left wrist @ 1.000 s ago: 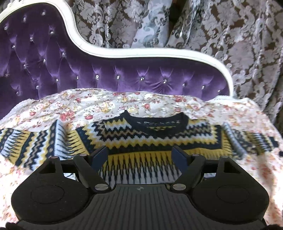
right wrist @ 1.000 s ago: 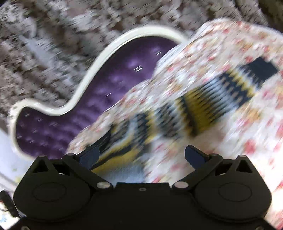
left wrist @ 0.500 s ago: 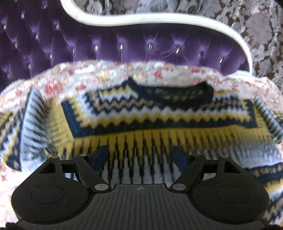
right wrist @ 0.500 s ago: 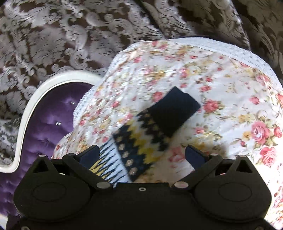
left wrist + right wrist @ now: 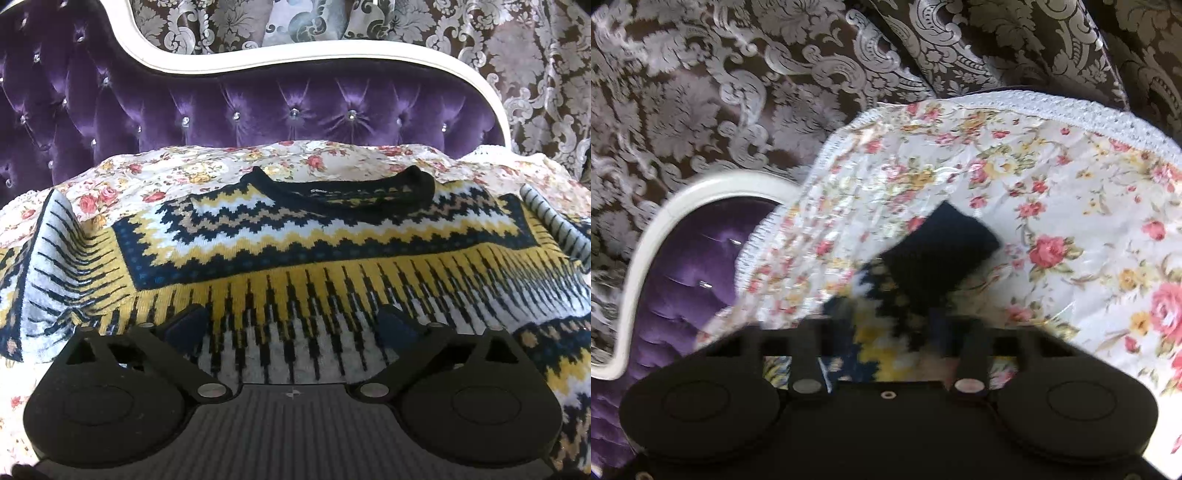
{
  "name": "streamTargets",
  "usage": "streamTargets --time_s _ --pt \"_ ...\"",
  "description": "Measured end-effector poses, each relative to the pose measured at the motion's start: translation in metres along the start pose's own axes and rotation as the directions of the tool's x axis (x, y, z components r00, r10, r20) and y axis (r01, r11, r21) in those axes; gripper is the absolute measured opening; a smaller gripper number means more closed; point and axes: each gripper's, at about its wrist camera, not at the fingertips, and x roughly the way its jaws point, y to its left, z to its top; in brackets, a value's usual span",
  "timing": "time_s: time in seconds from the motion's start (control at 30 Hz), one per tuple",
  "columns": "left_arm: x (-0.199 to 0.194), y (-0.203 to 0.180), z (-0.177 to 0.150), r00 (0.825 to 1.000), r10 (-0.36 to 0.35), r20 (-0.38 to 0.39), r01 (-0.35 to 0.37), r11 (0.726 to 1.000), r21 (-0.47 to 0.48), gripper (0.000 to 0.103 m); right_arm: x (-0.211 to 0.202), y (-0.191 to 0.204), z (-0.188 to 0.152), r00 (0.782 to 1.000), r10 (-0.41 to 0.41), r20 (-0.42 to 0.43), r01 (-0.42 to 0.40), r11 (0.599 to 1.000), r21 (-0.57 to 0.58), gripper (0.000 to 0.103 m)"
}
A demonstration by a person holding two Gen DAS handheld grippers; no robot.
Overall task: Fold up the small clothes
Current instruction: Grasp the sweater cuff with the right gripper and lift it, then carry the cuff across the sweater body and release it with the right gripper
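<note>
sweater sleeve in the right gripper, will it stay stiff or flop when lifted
Likely floppy: the knit sweater drapes and ridges over the floral cover. The sleeve should trail from the right gripper, probably dragging the body. The knit probably grips, not slips.

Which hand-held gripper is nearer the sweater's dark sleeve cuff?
Right. The right hand-held gripper has just closed on the sleeve just below the cuff; the left hand-held gripper hovers open over the sweater's body.

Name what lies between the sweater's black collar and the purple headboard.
Only floral bedspread lies between the collar and headboard, seen in the left wrist view.
</note>
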Motion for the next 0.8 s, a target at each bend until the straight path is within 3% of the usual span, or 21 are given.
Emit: streamTargets --time_s 0.33,0.47,0.67,0.8 --pt "0.0 0.0 0.0 1.0 0.0 0.002 0.0 1.0 0.001 0.102 -0.059 0.013 0.027 0.986 -0.041 0.16 0.051 0.997 -0.059 0.011" --pt "0.001 0.0 0.0 1.0 0.001 -0.001 -0.001 1.0 0.002 0.102 -0.077 0.034 0.039 0.982 -0.038 0.183 0.059 0.992 -0.113 0.011" --pt "0.001 0.001 0.006 1.0 -0.007 -0.03 0.007 1.0 0.003 0.102 -0.102 0.112 0.037 0.981 0.074 0.178 -0.026 0.966 -0.258 0.011" --pt "-0.003 0.008 0.017 0.995 -0.048 -0.092 0.047 0.999 -0.015 0.1 -0.118 0.18 0.021 0.971 0.194 0.141 -0.13 0.921 -0.366 0.011"
